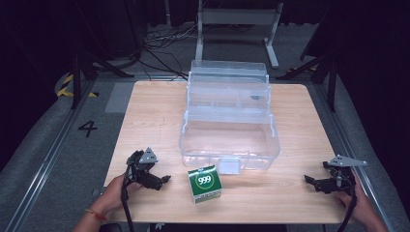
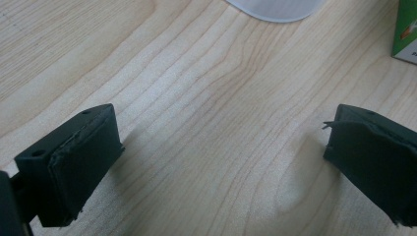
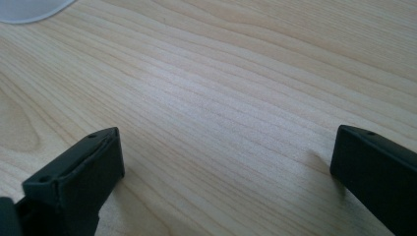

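In the high view, a clear plastic organiser box (image 1: 229,116) stood open on the wooden bench (image 1: 145,121), with a green carton marked 999 (image 1: 204,183) just in front of it. The left gripper (image 1: 162,181) rested near the carton's left; the right gripper (image 1: 312,181) lay well apart at the bench's right edge.

In the left gripper view, the jaws were spread wide over bare wood, the carton's corner (image 2: 405,32) beyond.

In the right gripper view, the jaws stood released, empty, above the bench (image 3: 221,98).
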Tool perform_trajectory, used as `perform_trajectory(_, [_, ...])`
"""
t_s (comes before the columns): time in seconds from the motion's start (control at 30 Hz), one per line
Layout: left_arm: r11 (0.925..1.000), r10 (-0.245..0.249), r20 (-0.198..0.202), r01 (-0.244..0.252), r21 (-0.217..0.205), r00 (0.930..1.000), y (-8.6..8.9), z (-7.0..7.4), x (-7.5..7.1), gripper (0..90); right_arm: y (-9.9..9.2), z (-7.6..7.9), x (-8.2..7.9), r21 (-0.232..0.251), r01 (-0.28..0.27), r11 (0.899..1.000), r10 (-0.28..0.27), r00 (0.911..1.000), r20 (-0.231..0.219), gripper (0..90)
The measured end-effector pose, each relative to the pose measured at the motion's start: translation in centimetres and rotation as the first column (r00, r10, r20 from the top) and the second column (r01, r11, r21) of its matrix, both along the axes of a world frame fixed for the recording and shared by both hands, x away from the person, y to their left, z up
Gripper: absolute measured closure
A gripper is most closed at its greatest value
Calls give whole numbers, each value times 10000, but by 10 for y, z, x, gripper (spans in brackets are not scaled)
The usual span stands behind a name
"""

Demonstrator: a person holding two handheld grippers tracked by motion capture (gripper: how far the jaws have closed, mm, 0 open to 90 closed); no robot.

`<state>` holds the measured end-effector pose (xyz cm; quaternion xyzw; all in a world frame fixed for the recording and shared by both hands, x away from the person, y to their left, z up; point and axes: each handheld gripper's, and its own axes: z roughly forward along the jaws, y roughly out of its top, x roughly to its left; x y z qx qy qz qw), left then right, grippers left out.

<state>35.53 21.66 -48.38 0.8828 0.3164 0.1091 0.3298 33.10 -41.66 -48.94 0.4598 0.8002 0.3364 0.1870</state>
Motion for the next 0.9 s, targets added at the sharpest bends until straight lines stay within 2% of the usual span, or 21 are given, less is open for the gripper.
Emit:
perform_trajectory(0.13, [9993,370,96,-370,15,9993,-3,0,-2,4,0,0,0,-3,0,10000,0,10000,0,0])
perform_trajectory(0.27, [9988,493,62,-493,-49,9988,-4,-1,-4,6,0,0,0,-7,10,10000,-10,10000,0,0])
perform_trajectory(0.33, [9979,641,172,-642,57,9978,-4,0,-6,9,1,0,-1,22,82,10000,-82,10000,-18,0])
perform_trajectory(0.4, [9989,457,-75,-456,120,9989,-3,2,-6,15,1,0,-1,16,87,10000,-87,10000,-17,0])
perform_trajectory(0.43, [9993,250,-150,-245,296,9996,-4,4,-8,34,1,0,-1,23,112,9999,-112,9999,-25,0])
perform_trajectory(0.5, [9991,137,-220,-129,395,9997,-6,7,-11,69,1,0,-1,9,133,9999,-133,9999,-18,0])
perform_trajectory(0.53, [9995,-71,-257,79,308,9996,-6,8,-12,109,1,0,-2,13,143,9999,-143,9999,-20,0])
perform_trajectory(0.57, [9995,-71,-257,79,308,9996,-6,8,-12,158,1,0,-2,13,143,9999,-143,9999,-20,0])
perform_trajectory(0.6, [9987,-233,-273,245,441,9994,-6,9,-13,149,1,0,-2,6,150,9999,-150,9999,-7,0])
perform_trajectory(0.7, [9977,-504,-488,525,437,9975,-8,11,-17,162,1,0,-2,7,152,9999,-152,9999,-7,0])
perform_trajectory(0.73, [9966,-691,-586,716,417,9959,-8,13,-18,162,1,0,-2,6,151,9999,-151,9999,-8,0])
perform_trajectory(0.77, [9958,-893,-692,906,160,9936,-7,15,-20,157,1,0,-2,4,151,9999,-151,9999,-10,0])
perform_trajectory(0.87, [9940,-1095,-557,1096,-24,9924,-9,22,-27,159,1,0,-2,-13,164,9999,-164,9999,12,3])
perform_trajectory(0.9, [9917,-1283,-643,1276,-151,9896,-10,26,-29,160,1,0,-2,-32,173,9998,-173,9998,32,3])
